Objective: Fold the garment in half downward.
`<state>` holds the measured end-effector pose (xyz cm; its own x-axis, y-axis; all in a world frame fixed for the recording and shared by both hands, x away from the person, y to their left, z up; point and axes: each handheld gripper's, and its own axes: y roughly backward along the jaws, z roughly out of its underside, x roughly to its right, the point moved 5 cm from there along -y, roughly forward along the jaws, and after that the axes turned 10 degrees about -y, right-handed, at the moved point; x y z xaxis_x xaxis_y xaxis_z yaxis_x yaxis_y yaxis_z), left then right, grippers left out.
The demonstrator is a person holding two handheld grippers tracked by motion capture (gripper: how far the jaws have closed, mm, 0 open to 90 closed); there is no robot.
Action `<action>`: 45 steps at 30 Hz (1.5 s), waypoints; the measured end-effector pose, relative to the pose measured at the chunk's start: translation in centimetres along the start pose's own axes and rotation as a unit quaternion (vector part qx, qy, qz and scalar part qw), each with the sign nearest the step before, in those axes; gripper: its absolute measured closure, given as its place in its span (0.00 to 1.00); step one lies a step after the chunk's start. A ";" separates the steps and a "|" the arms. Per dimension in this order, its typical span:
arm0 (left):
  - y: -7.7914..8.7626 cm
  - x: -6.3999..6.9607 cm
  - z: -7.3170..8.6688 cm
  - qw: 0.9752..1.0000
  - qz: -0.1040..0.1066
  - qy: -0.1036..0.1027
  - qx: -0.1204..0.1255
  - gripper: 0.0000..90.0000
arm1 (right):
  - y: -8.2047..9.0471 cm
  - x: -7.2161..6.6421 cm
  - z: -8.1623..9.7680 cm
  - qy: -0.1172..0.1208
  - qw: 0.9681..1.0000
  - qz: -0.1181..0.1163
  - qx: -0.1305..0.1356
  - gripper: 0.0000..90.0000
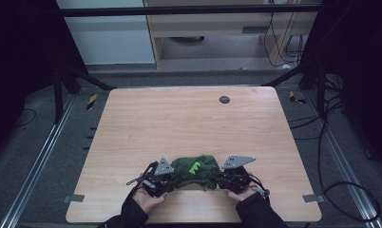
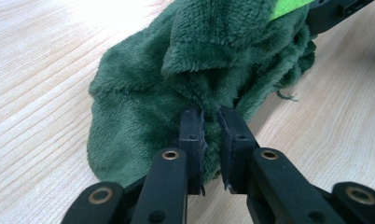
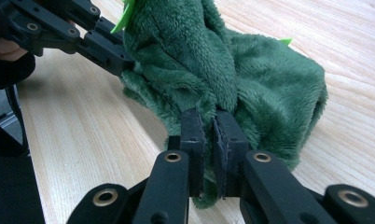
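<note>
You have the green fleece cloth point(image 1: 195, 171) pinched at both ends, bunched on the near edge of the wooden table point(image 1: 189, 118) between your hands; the left gripper point(image 2: 210, 122) has its jaws pressed together on a fold of pile, and the right gripper point(image 3: 208, 122) is clamped the same way on the opposite edge. This looks like the grasp stage of spreading or folding; the cloth is gathered into a rumpled mound, not yet laid flat. The next move, I judge, calls for drawing your hands apart evenly and lifting a little so the folds fall open (pull too fast and the thin bite of fabric may slip out). The material is thick, plush and deep green, soft enough to slump into rounded ridges; a bright lime-green patch point(image 1: 195, 166) with jagged points sits on its top; the table is pale woodgrain, smooth and matte.
</note>
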<state>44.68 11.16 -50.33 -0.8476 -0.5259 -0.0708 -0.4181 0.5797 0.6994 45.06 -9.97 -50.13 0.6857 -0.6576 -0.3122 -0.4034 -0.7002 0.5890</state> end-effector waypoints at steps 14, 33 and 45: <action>0.6 0.1 0.6 1.000 0.004 0.007 0.000 0.89 | 0.0 -0.3 0.5 -0.006 1.000 -0.001 -0.010 0.94; 1.3 -0.1 0.7 1.000 0.003 0.014 0.004 0.88 | 0.4 -0.5 1.0 -0.008 1.000 -0.006 -0.018 0.93; 3.7 -0.2 0.9 0.999 -0.003 0.018 0.031 0.86 | 2.7 -1.4 0.7 -0.006 1.000 -0.009 0.011 0.90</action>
<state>42.97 13.97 -48.32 -0.8332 -0.5510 -0.0474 -0.4428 0.6133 0.6541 42.56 -11.16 -48.61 0.6853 -0.6485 -0.3314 -0.4050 -0.7176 0.5666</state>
